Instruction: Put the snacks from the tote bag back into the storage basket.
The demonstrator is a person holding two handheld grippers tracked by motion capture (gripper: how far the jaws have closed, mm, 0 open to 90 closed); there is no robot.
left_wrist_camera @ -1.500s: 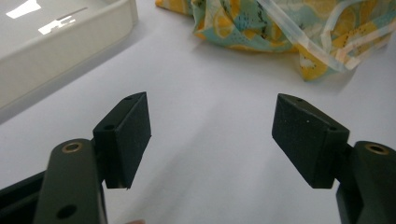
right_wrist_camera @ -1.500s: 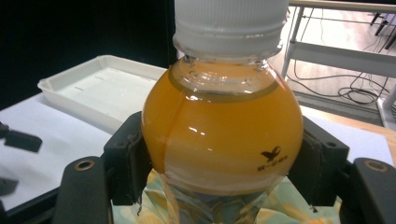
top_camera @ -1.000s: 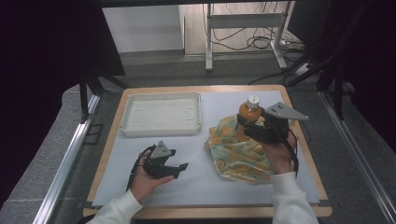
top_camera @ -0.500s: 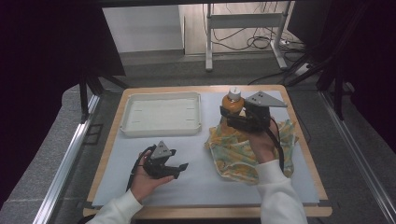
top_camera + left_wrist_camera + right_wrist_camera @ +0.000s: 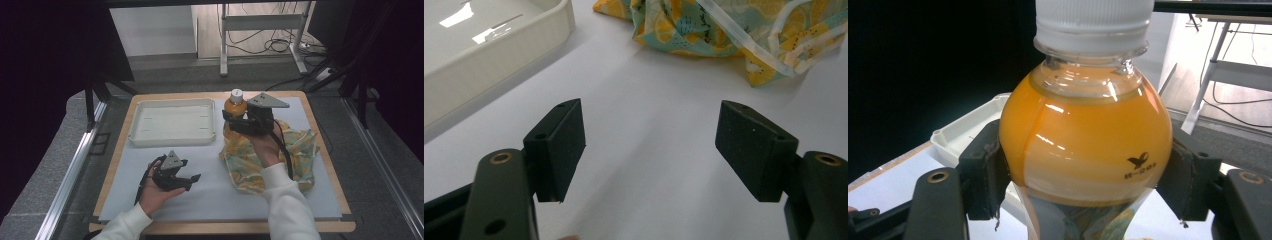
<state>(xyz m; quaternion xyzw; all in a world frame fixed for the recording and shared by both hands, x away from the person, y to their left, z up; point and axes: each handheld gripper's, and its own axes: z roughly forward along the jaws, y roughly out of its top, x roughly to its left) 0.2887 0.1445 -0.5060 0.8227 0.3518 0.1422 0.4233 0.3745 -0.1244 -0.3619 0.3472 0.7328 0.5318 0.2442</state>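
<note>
a: what's at the left?
b: a white tray [image 5: 172,122] at the far left, and nearer, the left gripper [image 5: 186,176] low over the mat, jaws open on nothing.
a: and right?
b: the right gripper [image 5: 235,120] clamps the orange bottle [image 5: 235,106], upright, just right of the tray, by the yellow cloth [image 5: 295,155].

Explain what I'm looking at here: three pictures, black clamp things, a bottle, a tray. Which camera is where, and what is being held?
No robot arm: a person holds a two-jaw gripper in each hand. The high view looks down on the table; each gripper view comes from a camera riding on that gripper, looking along its black jaws. On the table lie a white tray and a yellow patterned cloth. The right gripper clamps an orange juice bottle with a white cap, its pads pressed on both sides. The left gripper rests on the table, jaws open with nothing between them.
</note>
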